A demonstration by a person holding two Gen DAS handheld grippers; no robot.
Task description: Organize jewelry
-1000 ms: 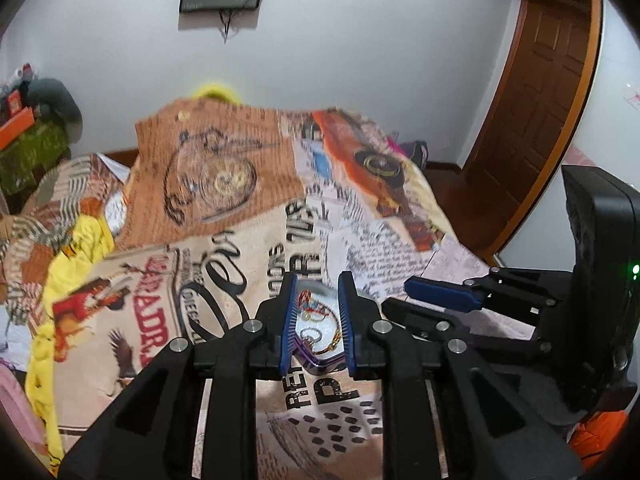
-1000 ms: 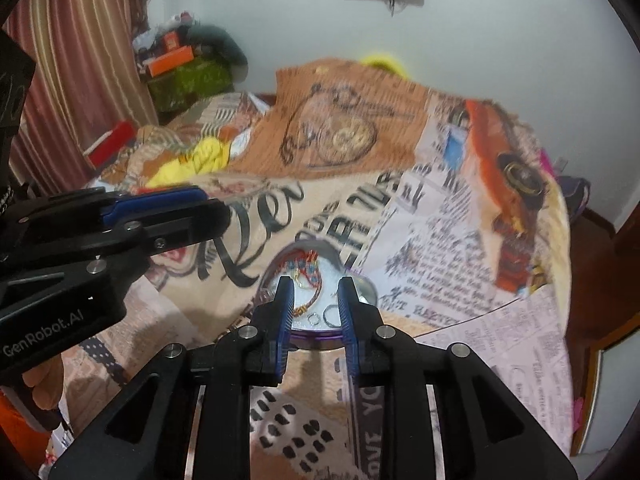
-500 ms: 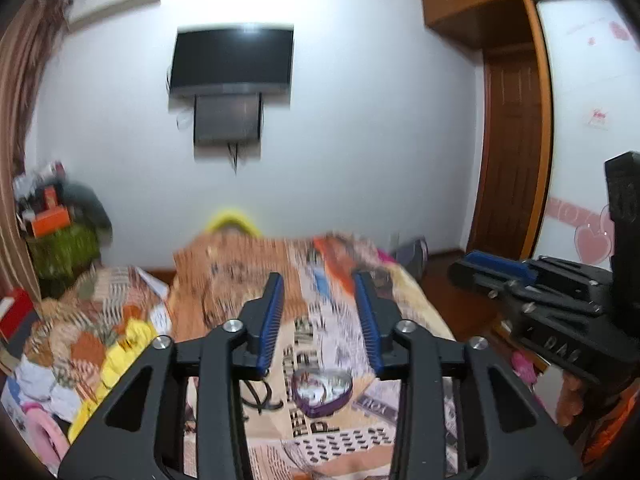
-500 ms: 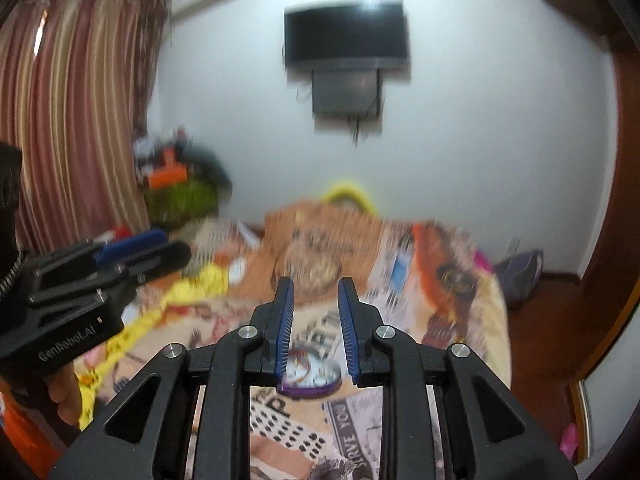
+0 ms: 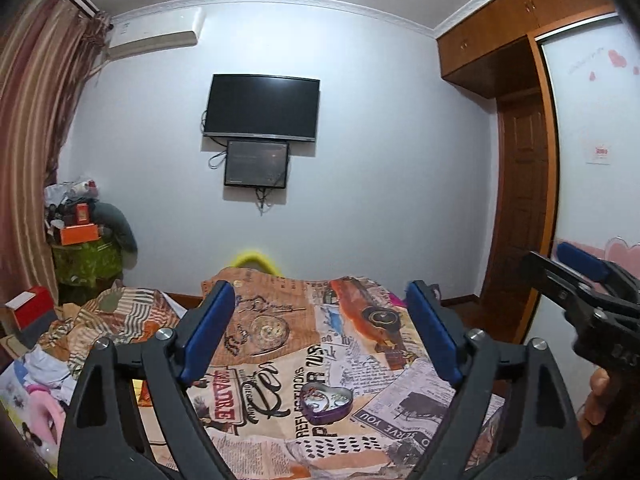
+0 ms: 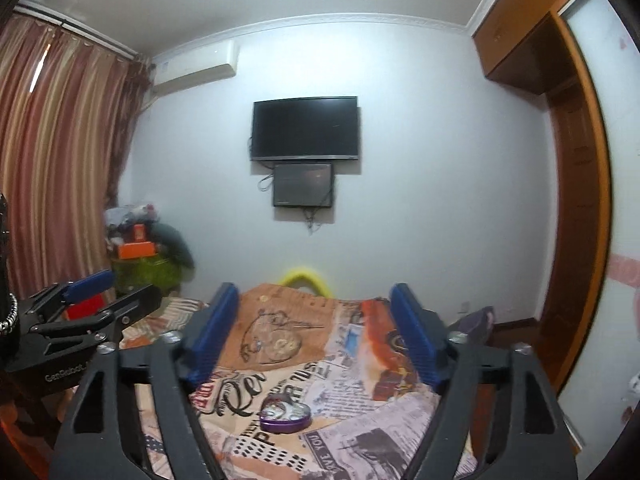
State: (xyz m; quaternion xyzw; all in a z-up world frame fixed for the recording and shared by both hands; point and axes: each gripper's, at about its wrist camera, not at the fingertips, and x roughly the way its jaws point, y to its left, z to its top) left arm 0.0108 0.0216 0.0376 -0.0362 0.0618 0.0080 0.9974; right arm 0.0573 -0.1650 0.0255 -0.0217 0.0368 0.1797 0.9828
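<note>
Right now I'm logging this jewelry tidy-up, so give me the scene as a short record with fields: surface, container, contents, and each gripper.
surface: bed with a newspaper-print bedspread
container: purple heart-shaped tin, lid off, resting on the bedspread
contents: jewelry inside, pieces too small to tell apart
left gripper: jaws have just been opening, nothing between them, raised clear of the tin
right gripper: jaws have just been opening, nothing between them, also clear of the tin

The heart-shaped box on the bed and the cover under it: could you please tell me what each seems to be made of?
The heart-shaped box looks like thin painted metal, a tin: glossy purple wall, bright silvery inside catching light. The bed cover looks like woven or printed fabric with a matte finish; it creases softly and carries newspaper-style print. Neither can be confirmed from looks alone.
</note>
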